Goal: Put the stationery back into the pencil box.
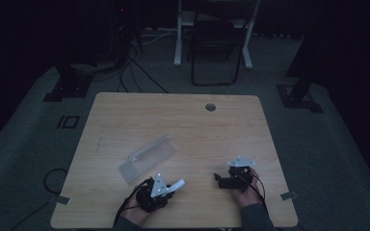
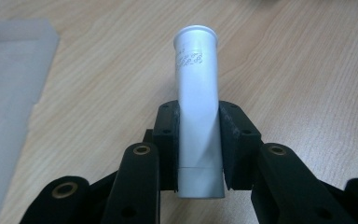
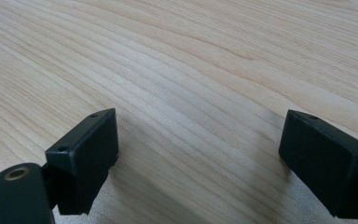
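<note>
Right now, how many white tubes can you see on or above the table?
1. The white tube is clamped between the left gripper jaws, near the table's front edge, sticking out toward the right gripper. The clear plastic bag beside it might hide more.

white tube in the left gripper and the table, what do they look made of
White tube: probably plastic, perhaps coated metal; smooth, slightly glossy, with a rolled rim and small printed text. The left gripper clamps it. Table: light wood or wood-look laminate, matte, with running grain lines.
</note>
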Demonstrator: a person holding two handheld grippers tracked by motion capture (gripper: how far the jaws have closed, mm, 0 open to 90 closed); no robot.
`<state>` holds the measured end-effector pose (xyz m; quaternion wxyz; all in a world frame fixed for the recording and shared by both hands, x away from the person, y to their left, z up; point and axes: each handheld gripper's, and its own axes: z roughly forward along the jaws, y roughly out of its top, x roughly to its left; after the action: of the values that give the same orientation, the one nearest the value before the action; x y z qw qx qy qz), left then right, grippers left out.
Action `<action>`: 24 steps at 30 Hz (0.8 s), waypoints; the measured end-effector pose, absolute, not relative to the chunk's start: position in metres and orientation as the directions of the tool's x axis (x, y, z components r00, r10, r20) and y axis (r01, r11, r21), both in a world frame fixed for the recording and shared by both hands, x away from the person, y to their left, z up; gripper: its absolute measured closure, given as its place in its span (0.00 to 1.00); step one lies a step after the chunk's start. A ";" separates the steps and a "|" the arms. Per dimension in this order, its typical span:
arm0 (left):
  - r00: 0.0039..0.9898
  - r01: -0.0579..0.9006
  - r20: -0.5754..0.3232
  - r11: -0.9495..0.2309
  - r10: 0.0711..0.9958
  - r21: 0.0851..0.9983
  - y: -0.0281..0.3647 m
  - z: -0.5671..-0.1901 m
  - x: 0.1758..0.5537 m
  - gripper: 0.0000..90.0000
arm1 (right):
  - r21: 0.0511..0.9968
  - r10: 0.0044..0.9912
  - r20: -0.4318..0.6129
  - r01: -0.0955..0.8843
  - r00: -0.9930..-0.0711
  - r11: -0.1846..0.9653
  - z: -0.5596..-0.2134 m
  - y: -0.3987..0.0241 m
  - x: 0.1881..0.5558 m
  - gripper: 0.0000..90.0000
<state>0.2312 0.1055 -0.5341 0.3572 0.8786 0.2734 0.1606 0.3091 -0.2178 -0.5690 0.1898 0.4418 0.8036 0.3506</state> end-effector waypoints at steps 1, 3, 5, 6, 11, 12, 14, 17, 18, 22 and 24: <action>0.798 0.364 0.089 -0.595 0.596 0.717 0.106 -0.533 0.231 0.79 | 0.731 0.843 0.005 0.577 -0.538 0.364 -0.569 -0.218 0.309 0.13; 0.795 0.360 0.093 -0.590 0.599 0.723 0.109 -0.529 0.231 0.79 | 0.731 0.843 0.005 0.577 -0.538 0.364 -0.569 -0.218 0.309 0.13; 0.792 0.358 0.097 -0.587 0.603 0.726 0.111 -0.526 0.231 0.79 | 0.731 0.843 0.004 0.577 -0.538 0.364 -0.569 -0.218 0.309 0.13; 0.790 0.356 0.097 -0.583 0.605 0.731 0.112 -0.525 0.231 0.79 | 0.731 0.843 0.004 0.577 -0.538 0.364 -0.569 -0.218 0.309 0.13; 0.785 0.345 0.107 -0.574 0.610 0.743 0.116 -0.516 0.230 0.79 | 0.731 0.843 0.005 0.577 -0.538 0.364 -0.569 -0.218 0.309 0.13; 0.785 0.340 0.108 -0.569 0.610 0.749 0.117 -0.514 0.230 0.79 | 0.731 0.843 0.005 0.577 -0.538 0.364 -0.569 -0.218 0.309 0.13; 0.789 0.326 0.115 -0.569 0.603 0.755 0.117 -0.510 0.229 0.79 | 0.731 0.843 0.004 0.577 -0.538 0.364 -0.569 -0.218 0.309 0.13; 0.792 0.308 0.130 -0.574 0.597 0.759 0.118 -0.504 0.229 0.79 | 0.731 0.843 0.004 0.577 -0.538 0.364 -0.569 -0.218 0.309 0.13; 0.792 0.304 0.133 -0.573 0.596 0.761 0.118 -0.503 0.229 0.79 | 0.731 0.843 0.004 0.577 -0.538 0.365 -0.569 -0.218 0.309 0.13; 0.793 0.286 0.149 -0.578 0.590 0.764 0.118 -0.497 0.229 0.79 | 0.731 0.843 0.004 0.577 -0.538 0.364 -0.569 -0.218 0.309 0.13; 0.793 0.277 0.165 -0.589 0.587 0.759 0.118 -0.494 0.230 0.79 | 0.731 0.843 0.005 0.577 -0.538 0.364 -0.569 -0.218 0.309 0.13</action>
<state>0.2300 0.1183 -0.4937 0.3791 0.8676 0.2489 0.2041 0.3091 -0.2179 -0.5690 0.1898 0.4418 0.8036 0.3506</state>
